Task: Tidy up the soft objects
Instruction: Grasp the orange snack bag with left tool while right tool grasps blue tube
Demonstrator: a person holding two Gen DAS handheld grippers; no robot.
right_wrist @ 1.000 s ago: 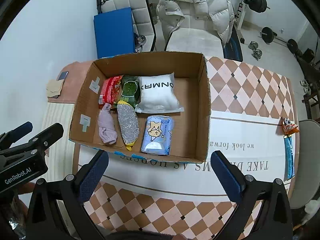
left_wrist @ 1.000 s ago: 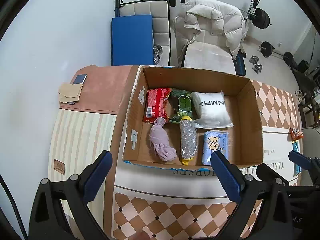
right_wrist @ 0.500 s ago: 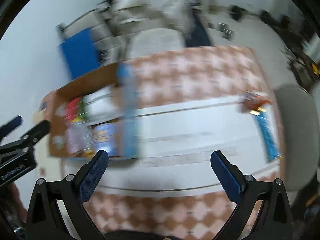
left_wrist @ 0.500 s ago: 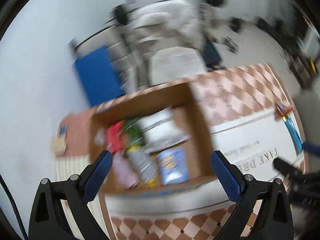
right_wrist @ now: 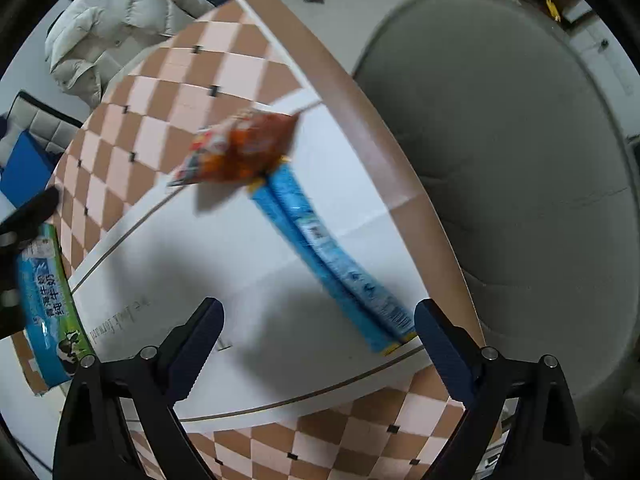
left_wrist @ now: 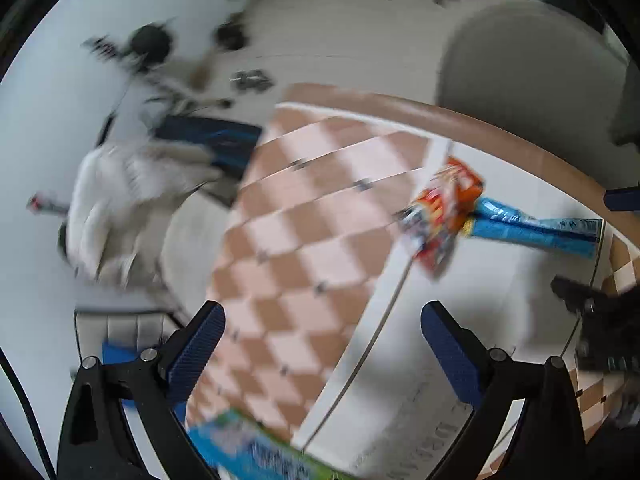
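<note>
An orange-red snack bag (right_wrist: 240, 150) lies on the white band of the tablecloth (right_wrist: 224, 280), touching one end of a long blue packet (right_wrist: 332, 260) that runs toward the table's edge. Both show blurred in the left wrist view, the snack bag (left_wrist: 444, 208) and the blue packet (left_wrist: 532, 228). My right gripper (right_wrist: 316, 340) is open and empty, hovering just short of the blue packet. My left gripper (left_wrist: 322, 344) is open and empty over the checkered cloth, further from the two items. The box's printed blue-green edge (right_wrist: 48, 312) shows at the left.
A grey round chair (right_wrist: 500, 160) stands right beside the table's curved brown edge (right_wrist: 384, 152). A white padded jacket (right_wrist: 108, 12) lies on a chair behind the table. The right gripper's body (left_wrist: 600, 320) shows at the right of the left wrist view.
Both grippers have swung right, away from the cardboard box with the soft items, and now face the snack bag and blue packet at the table's right edge. Both stay open.
</note>
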